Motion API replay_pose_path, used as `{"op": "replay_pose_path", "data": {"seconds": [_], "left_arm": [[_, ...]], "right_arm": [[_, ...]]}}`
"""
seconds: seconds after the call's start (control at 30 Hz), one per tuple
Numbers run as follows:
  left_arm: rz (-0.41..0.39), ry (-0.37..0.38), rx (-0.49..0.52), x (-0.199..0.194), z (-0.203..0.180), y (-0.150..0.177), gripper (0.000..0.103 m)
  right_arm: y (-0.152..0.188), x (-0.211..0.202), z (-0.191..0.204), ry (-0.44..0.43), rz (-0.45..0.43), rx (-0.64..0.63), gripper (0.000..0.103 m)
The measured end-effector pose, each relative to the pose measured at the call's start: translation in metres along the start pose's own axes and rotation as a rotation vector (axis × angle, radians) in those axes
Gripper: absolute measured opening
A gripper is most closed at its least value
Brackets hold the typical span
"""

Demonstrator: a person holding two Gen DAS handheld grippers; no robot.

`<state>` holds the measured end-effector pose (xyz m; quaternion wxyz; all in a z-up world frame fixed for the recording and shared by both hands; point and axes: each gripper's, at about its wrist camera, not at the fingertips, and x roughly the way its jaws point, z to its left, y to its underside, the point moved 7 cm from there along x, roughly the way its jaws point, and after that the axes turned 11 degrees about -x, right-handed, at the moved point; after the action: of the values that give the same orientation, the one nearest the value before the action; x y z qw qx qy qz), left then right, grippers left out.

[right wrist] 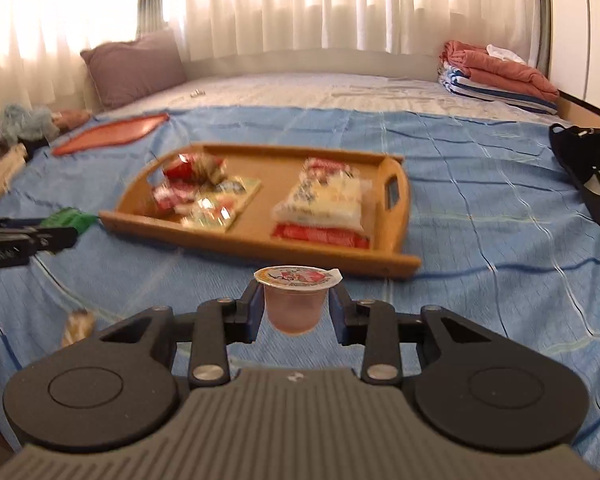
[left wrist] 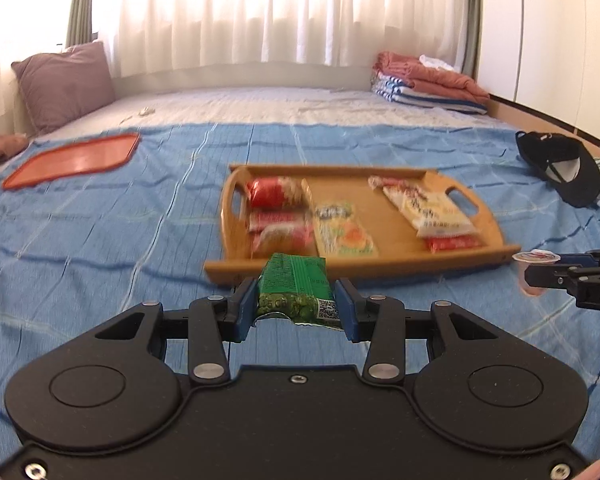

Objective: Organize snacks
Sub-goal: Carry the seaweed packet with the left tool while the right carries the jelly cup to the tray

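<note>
A: What is the left gripper (left wrist: 296, 307) holding?
B: Its jaws pinch a green snack pack (left wrist: 296, 288), up off the blue blanket (left wrist: 100, 240).
A: And the right gripper (right wrist: 295, 309)?
B: Its jaws squeeze a little jelly cup (right wrist: 296, 300).
A: Where is the wooden tray (right wrist: 400, 260)?
B: At twelve o'clock, just past both, with snack packs inside.

Bright daylight glares through the curtains (left wrist: 260, 12); tray (right wrist: 204, 148) blurred, perhaps by motion; edges bowed.

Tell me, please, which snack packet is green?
The green packet held in the left tongs, in front of the wooden tray; the packets lying in the tray are red, white or yellowish.
</note>
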<state>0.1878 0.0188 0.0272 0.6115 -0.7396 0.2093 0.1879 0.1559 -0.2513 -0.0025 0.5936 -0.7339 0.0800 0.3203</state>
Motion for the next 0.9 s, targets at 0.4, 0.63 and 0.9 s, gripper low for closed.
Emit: {"op": "replay_pose_path", "data": {"seconds": [0.4,0.63,0.9], "left_arm": [[-0.018,0.045,-0.012,0.048,-0.009,-0.069,0.040],[0.018,0.042,-0.036,0.104,0.000,-0.109,0.040],[0.092,0.024,-0.110,0.183,0.019,-0.140,0.040]], "right_arm": [[-0.072,0.045,-0.015,-0.056,-0.033,0.106,0.040],[-0.101,0.088,-0.018,-0.069,-0.015,0.132,0.040],[-0.129,0.148,-0.025,-0.059,0.026,0.156,0.040]]}}
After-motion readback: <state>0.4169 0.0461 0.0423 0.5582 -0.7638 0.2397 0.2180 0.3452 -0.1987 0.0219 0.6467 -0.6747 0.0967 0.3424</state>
